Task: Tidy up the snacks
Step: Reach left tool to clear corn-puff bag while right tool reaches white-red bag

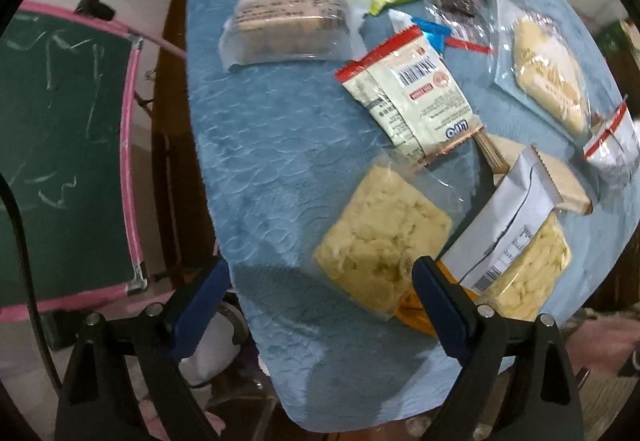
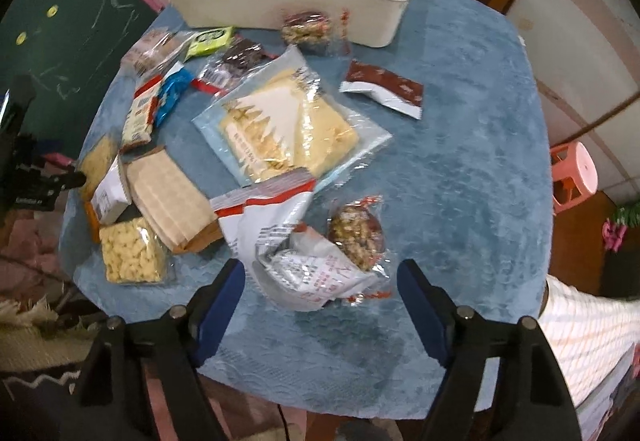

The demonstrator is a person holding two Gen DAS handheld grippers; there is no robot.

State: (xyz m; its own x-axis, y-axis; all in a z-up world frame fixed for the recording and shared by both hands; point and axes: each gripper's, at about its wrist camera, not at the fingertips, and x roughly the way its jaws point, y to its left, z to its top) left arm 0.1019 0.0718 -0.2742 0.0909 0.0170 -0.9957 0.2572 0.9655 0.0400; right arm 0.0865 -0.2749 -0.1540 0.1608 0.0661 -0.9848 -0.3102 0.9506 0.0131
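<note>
Hanging over a table draped in a blue textured cloth (image 2: 460, 169), both grippers point down at a scatter of snack packets; the left gripper (image 1: 320, 281) has its blue-padded fingers (image 1: 434, 305) spread apart above the cloth's near edge, with nothing pressed between them, though one finger overlaps the corner of a clear bag of pale puffed pieces (image 1: 380, 241); just beside that bag lie a white packet with a barcode label (image 1: 504, 225) and a second bag of pale pieces (image 1: 528, 273); farther up sit a red-edged white packet (image 1: 408, 93) and a clear pack of brown biscuits (image 1: 288, 21). The right gripper (image 2: 320, 281) also stands with its jaws apart, gripping nothing; between its fingers (image 2: 224, 293), lower on the cloth, lies a crumpled silver-white wrapper (image 2: 312, 273), touching a clear-wrapped nut cluster (image 2: 356, 237); a large clear bag with a white tree print (image 2: 288, 125) lies in the middle; a dark red packet (image 2: 384, 89) lies apart to its right; a white plastic bin (image 2: 296, 5) stands at the far edge, another nut cluster (image 2: 308, 29) against its wall; a pink stool (image 2: 574, 177) stands beyond the table.
</note>
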